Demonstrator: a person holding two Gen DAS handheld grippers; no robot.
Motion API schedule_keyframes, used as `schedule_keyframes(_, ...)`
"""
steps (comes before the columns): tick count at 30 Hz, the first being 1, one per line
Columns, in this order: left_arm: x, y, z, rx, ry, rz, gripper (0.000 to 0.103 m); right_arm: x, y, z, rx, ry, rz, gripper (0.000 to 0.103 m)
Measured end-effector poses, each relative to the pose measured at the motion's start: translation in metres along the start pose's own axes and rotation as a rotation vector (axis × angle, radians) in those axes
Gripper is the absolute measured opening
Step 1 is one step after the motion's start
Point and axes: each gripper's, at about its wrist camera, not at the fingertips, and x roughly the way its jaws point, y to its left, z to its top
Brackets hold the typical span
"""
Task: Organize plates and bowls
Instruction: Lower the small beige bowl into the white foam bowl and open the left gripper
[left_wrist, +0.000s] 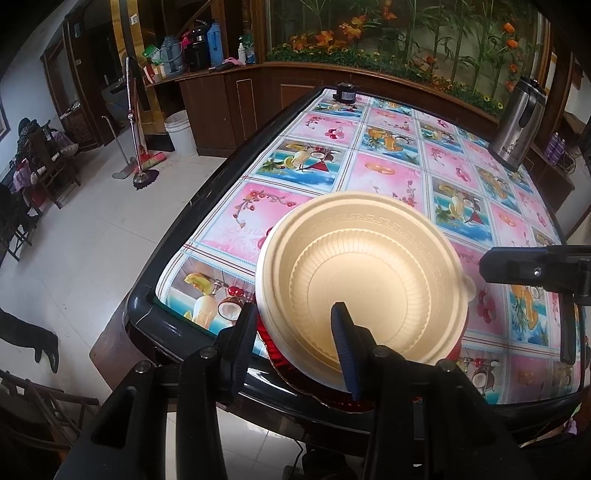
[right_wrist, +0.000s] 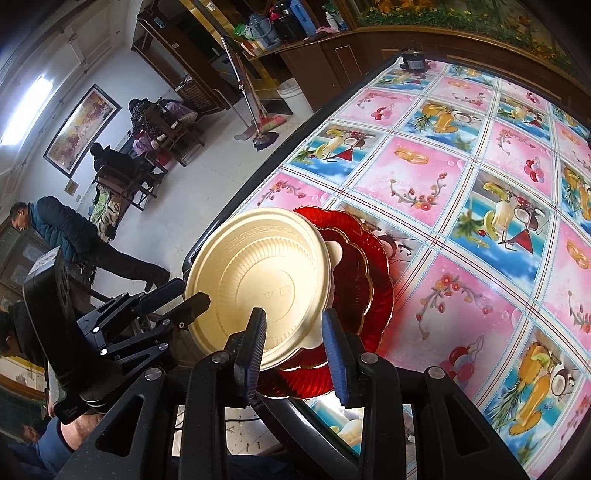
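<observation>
A cream plastic bowl (left_wrist: 362, 280) (right_wrist: 258, 280) sits upright on red scalloped glass plates (left_wrist: 332, 391) (right_wrist: 369, 280) at the near edge of the table (left_wrist: 388, 166). My left gripper (left_wrist: 295, 310) straddles the bowl's near-left rim, one finger inside and one outside, with room to spare on the wall. My right gripper (right_wrist: 293, 314) straddles the near-right rim the same way, and a gap shows beside its outer finger. Both are open. Each gripper also shows in the other's view: the right gripper (left_wrist: 535, 273) and the left gripper (right_wrist: 166, 306).
A steel kettle (left_wrist: 517, 125) stands at the far right of the fruit-patterned tablecloth, and a small black device (left_wrist: 345, 92) at the far end. The table's black raised rim (left_wrist: 173, 254) runs along the left. A person (right_wrist: 74, 236) walks on the tiled floor.
</observation>
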Motion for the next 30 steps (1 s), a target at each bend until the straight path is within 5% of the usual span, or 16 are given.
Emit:
schedule_keyframes(21, 0.037, -0.038, -0.008, 0.097, 0.013, 0.066, 0.045, -0.005, -0.005, 0.0, 0.017, -0.009, -0.022, 0.035)
schedule_keyframes(25, 0.029, -0.04, -0.005, 0.097, -0.027, 0.068, 0.061, -0.005, -0.008, 0.001, 0.025, -0.014, -0.023, 0.036)
schedule_keyframes(30, 0.022, -0.039, -0.003, 0.096, -0.05, 0.072, 0.064, -0.003, -0.008, 0.001, 0.026, -0.014, -0.018, 0.039)
